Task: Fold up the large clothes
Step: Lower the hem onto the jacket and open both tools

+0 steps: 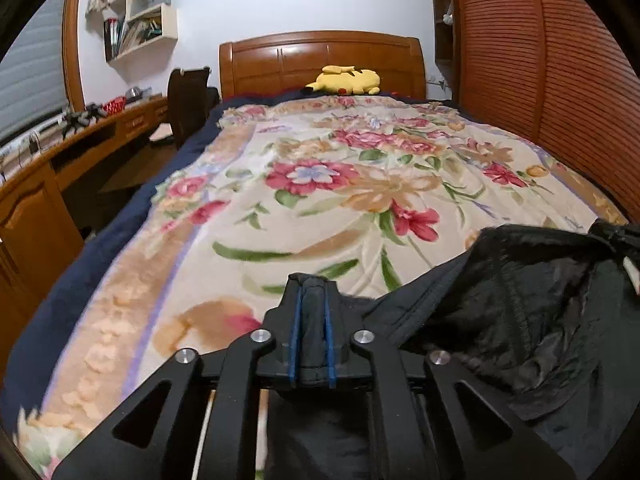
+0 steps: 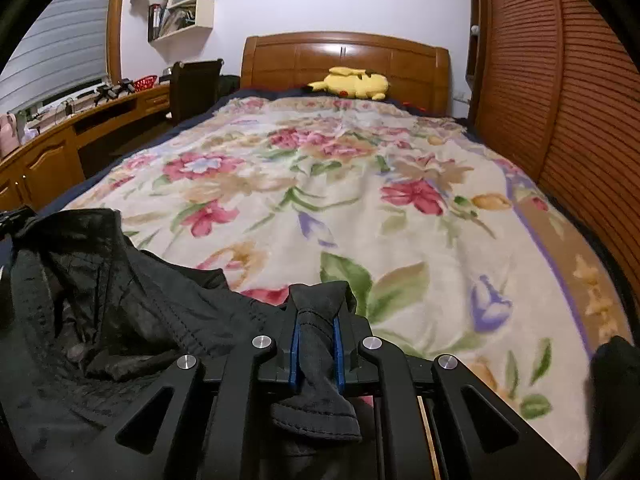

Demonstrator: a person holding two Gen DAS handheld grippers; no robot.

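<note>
At the bottom centre of each wrist view, a gripper is clamping a fold of the black jacket (image 1: 520,308) over the floral blanket (image 1: 300,200) on the bed. Left wrist view is showing the jacket spreading to lower right of frame, quilted lining facing up, with a bunched dark bit at the right edge; it is also showing more of the wooden desk (image 1: 36,208) running down the left edge and the navy sheet border along the blanket. Right wrist view is showing the jacket (image 2: 100,300) filling lower left instead, the blanket's right border against the slatted wardrobe door (image 2: 560,100), and a dark blurred shape at lower right, can't tell what. Both are showing the yellow plush toy (image 2: 352,82) lying by the headboard (image 2: 344,54) at top centre. Left gripper (image 1: 312,292): jaws standing nearly together, blue pads pressing a thick fabric fold between them. Right gripper (image 2: 318,300): same narrow gap, pads pinching a hemmed edge, with the stitched end hanging out behind the pads toward the camera.
</note>
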